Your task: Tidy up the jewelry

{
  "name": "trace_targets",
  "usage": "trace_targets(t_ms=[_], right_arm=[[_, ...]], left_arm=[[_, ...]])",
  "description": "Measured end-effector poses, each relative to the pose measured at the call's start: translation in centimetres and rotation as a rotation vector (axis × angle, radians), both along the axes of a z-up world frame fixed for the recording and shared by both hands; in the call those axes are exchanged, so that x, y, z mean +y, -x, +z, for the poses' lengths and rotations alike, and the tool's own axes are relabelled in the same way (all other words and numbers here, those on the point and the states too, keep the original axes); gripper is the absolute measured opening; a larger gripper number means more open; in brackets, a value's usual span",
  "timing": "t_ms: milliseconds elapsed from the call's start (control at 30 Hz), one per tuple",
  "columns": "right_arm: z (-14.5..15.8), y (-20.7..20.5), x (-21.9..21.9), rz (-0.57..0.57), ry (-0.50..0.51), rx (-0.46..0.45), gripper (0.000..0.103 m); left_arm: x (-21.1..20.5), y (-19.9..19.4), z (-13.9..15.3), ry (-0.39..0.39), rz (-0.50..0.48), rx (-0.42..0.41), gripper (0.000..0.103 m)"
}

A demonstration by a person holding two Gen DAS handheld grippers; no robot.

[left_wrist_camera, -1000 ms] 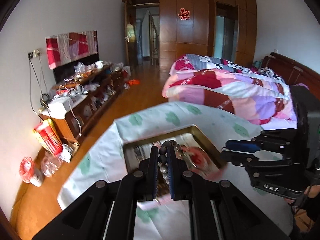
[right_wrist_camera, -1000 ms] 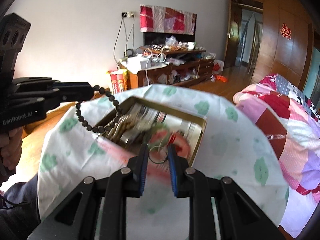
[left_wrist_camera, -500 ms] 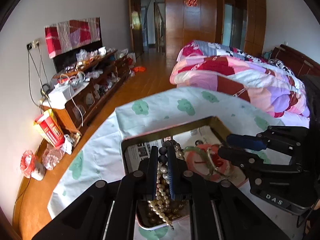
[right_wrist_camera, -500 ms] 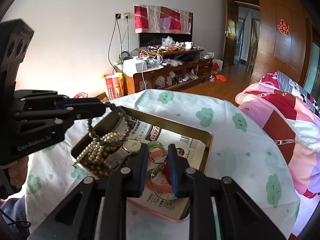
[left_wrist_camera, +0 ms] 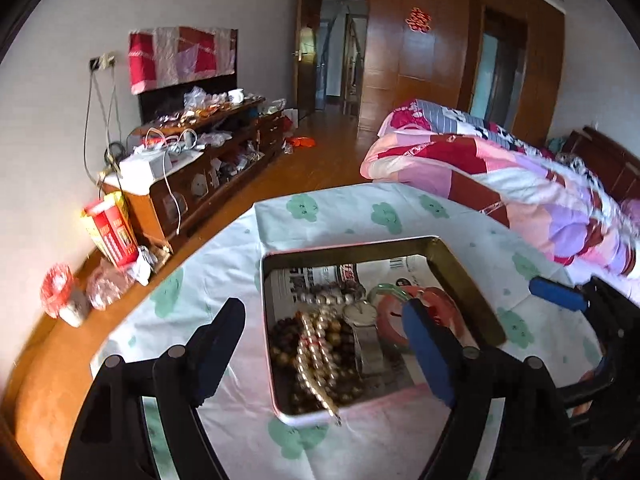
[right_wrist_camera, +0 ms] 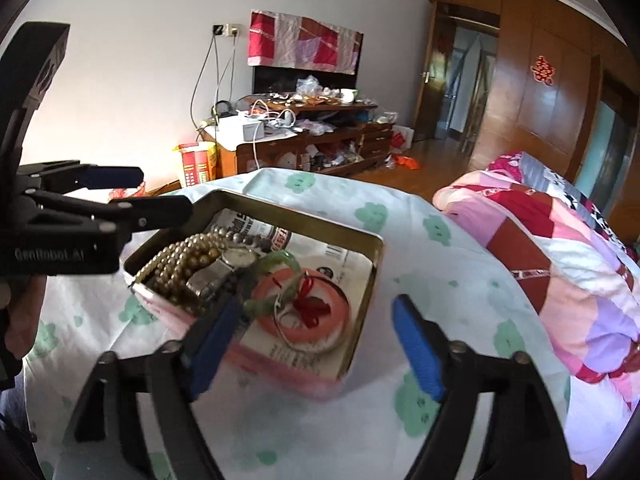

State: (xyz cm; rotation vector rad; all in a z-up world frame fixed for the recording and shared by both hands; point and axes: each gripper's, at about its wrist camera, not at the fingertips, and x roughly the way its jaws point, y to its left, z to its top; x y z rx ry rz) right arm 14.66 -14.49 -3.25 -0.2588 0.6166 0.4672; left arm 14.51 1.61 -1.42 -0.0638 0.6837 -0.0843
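The left gripper (left_wrist_camera: pixel 324 344) hangs over the near half of a shallow rectangular gold-rimmed metal tin (left_wrist_camera: pixel 464 276). Its jaws have just been opening and now stand wide apart with nothing pressed between the blue pads. Directly below, in the tin's 7 o'clock corner, lie a string of dark brown round beads (left_wrist_camera: pixel 288 336), a pale gold pearl-like bead strand (left_wrist_camera: pixel 316 356) draped across it, and a silver-coloured wristwatch with a metal band (left_wrist_camera: pixel 366 332).

The right gripper (right_wrist_camera: pixel 320 340) has also just been opening; its jaws are spread wide over the tin's near edge and grip nothing. A translucent green bangle (right_wrist_camera: pixel 276 276) rests tilted at the tin's centre, leaning against the watch, beside a thin silver wire bangle (right_wrist_camera: pixel 304 344) and a red knotted cord (right_wrist_camera: pixel 312 308), all on a round pink-red disc (right_wrist_camera: pixel 344 312) at the tin's 4 o'clock side. Printed newspaper (right_wrist_camera: pixel 328 252) lines the tin's floor.

The tin sits on a white cloth with green cloud prints (right_wrist_camera: pixel 400 216). A person's hand (right_wrist_camera: pixel 20 316) holds the left gripper at 9 o'clock in the right wrist view.
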Motion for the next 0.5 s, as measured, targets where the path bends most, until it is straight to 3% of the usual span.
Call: trace_targets(t_ms=[167,500], right_arm=[[0.0,1.8,-0.8,-0.040,-0.012,0.011,0.086],[1.1,4.1,-1.5,-0.070,-0.058,-0.017,0.091]], left_arm=[[0.2,2.1,-0.1,0.057,0.025,-0.010,0.081],[-0.2,4.9,0.3,0.002,0.030,-0.021,0.081]])
